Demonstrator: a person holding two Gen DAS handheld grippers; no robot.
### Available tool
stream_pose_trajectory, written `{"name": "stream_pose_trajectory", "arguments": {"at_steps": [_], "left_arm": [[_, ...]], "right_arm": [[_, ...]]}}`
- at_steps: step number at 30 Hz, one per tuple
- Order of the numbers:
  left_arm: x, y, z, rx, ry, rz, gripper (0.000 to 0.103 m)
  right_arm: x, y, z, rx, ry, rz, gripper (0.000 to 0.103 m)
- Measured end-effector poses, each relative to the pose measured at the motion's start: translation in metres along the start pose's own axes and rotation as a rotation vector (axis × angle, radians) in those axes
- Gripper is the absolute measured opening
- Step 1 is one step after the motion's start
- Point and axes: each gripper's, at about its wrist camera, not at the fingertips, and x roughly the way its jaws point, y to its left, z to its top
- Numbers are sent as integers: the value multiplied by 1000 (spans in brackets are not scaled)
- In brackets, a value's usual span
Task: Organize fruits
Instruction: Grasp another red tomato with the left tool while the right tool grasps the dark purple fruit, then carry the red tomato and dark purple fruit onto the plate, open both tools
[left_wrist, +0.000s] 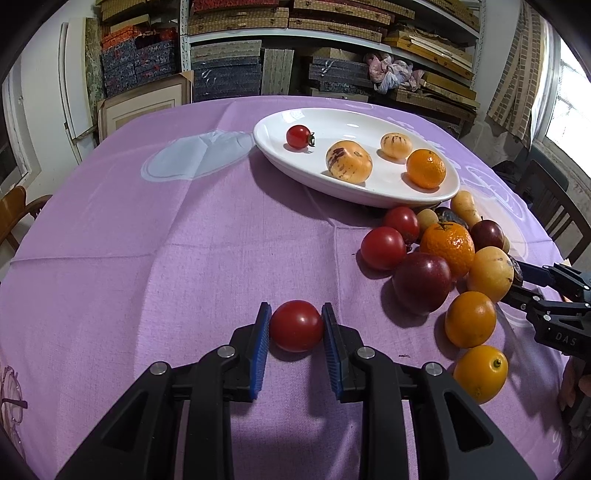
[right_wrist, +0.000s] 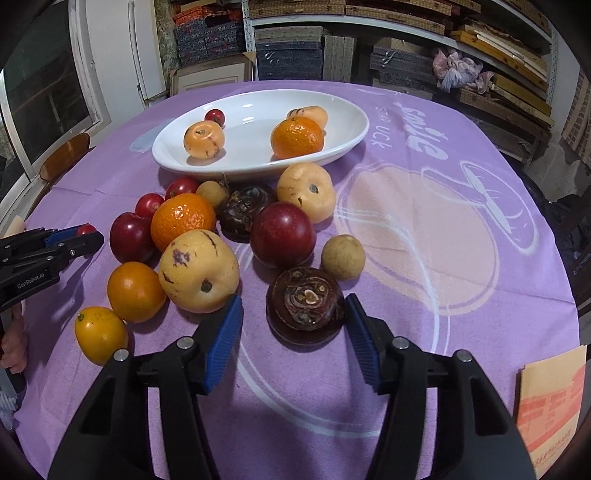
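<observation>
Gripping tomato (left_wrist: 296, 325) | left gripper (left_wrist: 296, 325) | round, no long axis

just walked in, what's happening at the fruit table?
A person with a gripper in each hand is sorting fruit onto the white plate, which holds four pieces. The left gripper is shut on a red tomato. The right gripper is open around a dark brown water chestnut, pads not yet pressing. Most fruit sits in a pile on the purple tablecloth.

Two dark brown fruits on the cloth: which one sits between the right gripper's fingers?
The near one, lying alone with its ringed end up, between the right gripper fingers. The other dark brown fruit lies farther back in the pile, near the white dish.
</observation>
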Motion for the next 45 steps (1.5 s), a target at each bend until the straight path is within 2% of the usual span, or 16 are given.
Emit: {"name": "stream_pose_trajectory", "arguments": {"at_steps": [2,5,14,19,23,26,30,35,40,45], "left_arm": [[1,-1,-1,2,4,-4,28],[3,-1,-1,5,7,-9,28],[3,1,-1,-6,3,-19,28],[-5,-6,0,15,-44,-12,28],[-7,-9,15,11,-52,-33,28],[-6,-15,42,37,-68,-23,28],[3,-23,90,45,-101,-17,28],[41,-21,139,18,-68,19,28],[75,-10,156,-25,-17,31,28],[97,-4,156,-26,30,23,28]], "right_arm": [[0,0,0,0,-1,-3,54],[-2,-3,-1,15,-6,-16,43],[-14,-10,-6,55,-40,7,43],[-23,-10,-6,62,-76,-3,43],[-35,-18,-1,103,-116,31,43],[-47,-21,22,102,-141,50,43],[-49,-21,77,77,-176,42,43],[-1,-22,146,79,-130,41,42],[52,-14,197,65,-59,59,43],[103,6,220,12,39,38,42]]}}
